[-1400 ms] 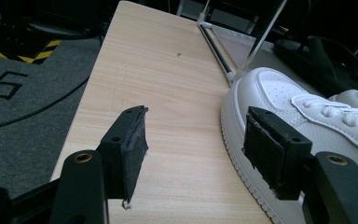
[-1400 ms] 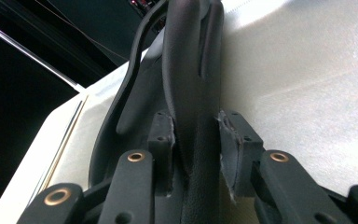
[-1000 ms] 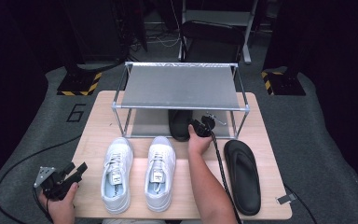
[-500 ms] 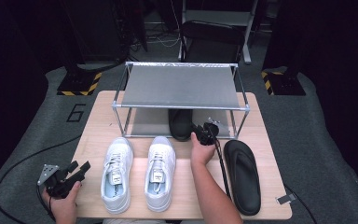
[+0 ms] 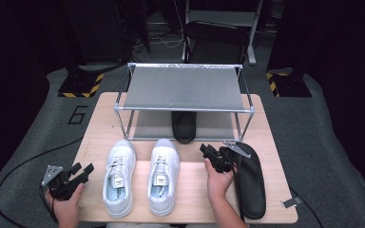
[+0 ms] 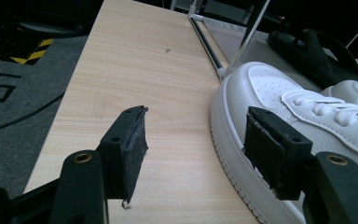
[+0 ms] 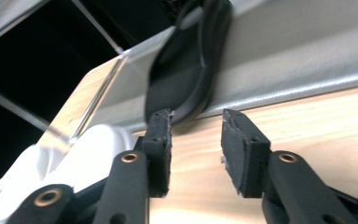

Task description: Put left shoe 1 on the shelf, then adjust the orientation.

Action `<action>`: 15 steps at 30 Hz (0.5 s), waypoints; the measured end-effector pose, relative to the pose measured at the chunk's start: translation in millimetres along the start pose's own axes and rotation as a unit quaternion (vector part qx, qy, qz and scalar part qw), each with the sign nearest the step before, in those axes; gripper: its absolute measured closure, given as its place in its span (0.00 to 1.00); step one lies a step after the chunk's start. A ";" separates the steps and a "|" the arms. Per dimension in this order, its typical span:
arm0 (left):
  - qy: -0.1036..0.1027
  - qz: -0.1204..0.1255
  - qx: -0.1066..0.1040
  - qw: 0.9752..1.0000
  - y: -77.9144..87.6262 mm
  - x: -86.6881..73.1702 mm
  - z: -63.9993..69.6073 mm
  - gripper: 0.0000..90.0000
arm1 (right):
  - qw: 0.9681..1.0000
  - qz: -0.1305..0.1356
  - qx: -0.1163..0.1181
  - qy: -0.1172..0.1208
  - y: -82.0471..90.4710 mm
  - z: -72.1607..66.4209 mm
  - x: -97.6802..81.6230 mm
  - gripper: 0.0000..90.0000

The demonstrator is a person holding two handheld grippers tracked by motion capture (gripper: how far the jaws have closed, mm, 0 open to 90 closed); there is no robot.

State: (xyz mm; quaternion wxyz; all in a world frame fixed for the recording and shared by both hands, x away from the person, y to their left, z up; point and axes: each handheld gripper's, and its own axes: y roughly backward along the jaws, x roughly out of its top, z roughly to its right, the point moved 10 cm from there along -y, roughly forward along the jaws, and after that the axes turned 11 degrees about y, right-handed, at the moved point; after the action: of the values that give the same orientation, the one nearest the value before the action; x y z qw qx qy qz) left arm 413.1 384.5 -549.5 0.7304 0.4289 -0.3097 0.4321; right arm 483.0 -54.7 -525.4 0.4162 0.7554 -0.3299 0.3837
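Observation:
A black slipper (image 5: 184, 126) lies on the lower shelf of the metal shoe rack (image 5: 185, 88), its heel end over the shelf's front edge. Its mate (image 5: 250, 180) lies on the table at the right. Two white sneakers (image 5: 119, 176) (image 5: 164, 173) stand side by side in front of the rack. My right gripper (image 5: 208, 151) hovers between the right sneaker and the loose slipper. Its jaws have just been closing but are open with nothing between them, and they face the shelved slipper (image 7: 191, 60). My left gripper (image 5: 83, 168) stands open at the table's front left, beside a sneaker (image 6: 279, 93).
The wooden table (image 5: 100, 123) has bare room left of the rack and along the front. Grey carpet with a "6" mark (image 5: 77, 114) lies at the left. A cable (image 5: 19, 166) trails from the left gripper across the floor.
My right hand has drawn back from the rack toward the table's front and a little right, leaving the black slipper on the lower shelf. The left hand has stayed put.

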 end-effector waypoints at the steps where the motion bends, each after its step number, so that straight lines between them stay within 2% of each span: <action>1: 0.000 0.000 0.000 1.000 0.0 0.0 0.0 0.43 | 1.000 0.000 0.000 0.000 0.0 0.0 0.0 0.71; 2: 0.001 0.001 -0.001 1.000 -0.3 -0.3 0.3 0.43 | 1.000 0.001 0.001 0.009 7.3 -1.5 1.4 0.71; 3: 0.001 0.003 -0.002 1.000 -0.6 -0.5 0.9 0.43 | 1.000 0.005 0.001 0.024 23.5 -0.7 3.1 0.70; 5: -0.002 -0.002 -0.001 1.000 1.1 -1.2 1.3 0.43 | 1.000 0.004 0.002 0.025 28.9 0.0 2.8 0.70; 7: -0.002 0.003 -0.003 1.000 2.4 -0.3 1.0 0.43 | 0.999 0.006 -0.007 0.041 53.2 6.9 -0.5 0.69; 8: 0.000 0.003 -0.001 1.000 2.7 -0.4 0.5 0.43 | 0.999 0.007 -0.012 0.043 59.6 10.3 -2.3 0.69; 9: 0.000 0.003 -0.001 1.000 2.7 -0.4 0.5 0.43 | 0.999 0.007 -0.012 0.043 59.6 10.3 -2.3 0.69; 10: 0.000 0.003 0.000 1.000 2.6 -0.1 -0.8 0.43 | 0.999 0.007 -0.014 0.031 70.1 18.2 -6.4 0.69; 11: 0.001 0.005 0.001 1.000 2.2 0.4 -1.3 0.43 | 0.999 0.007 -0.014 0.031 70.1 18.2 -6.4 0.69; 12: 0.003 0.005 0.001 1.000 2.0 0.4 -1.3 0.43 | 1.000 0.000 -0.019 0.022 77.6 26.0 -11.2 0.68; 15: 0.000 0.004 0.001 1.000 1.6 0.1 -0.6 0.43 | 0.999 -0.005 -0.029 0.015 86.5 36.3 -19.0 0.68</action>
State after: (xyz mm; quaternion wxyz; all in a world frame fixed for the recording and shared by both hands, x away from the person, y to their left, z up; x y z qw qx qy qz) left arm 411.7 385.5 -549.2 0.7282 0.4285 -0.3105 0.4355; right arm 414.1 -121.0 -522.2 0.4445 0.7391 -0.3306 0.3831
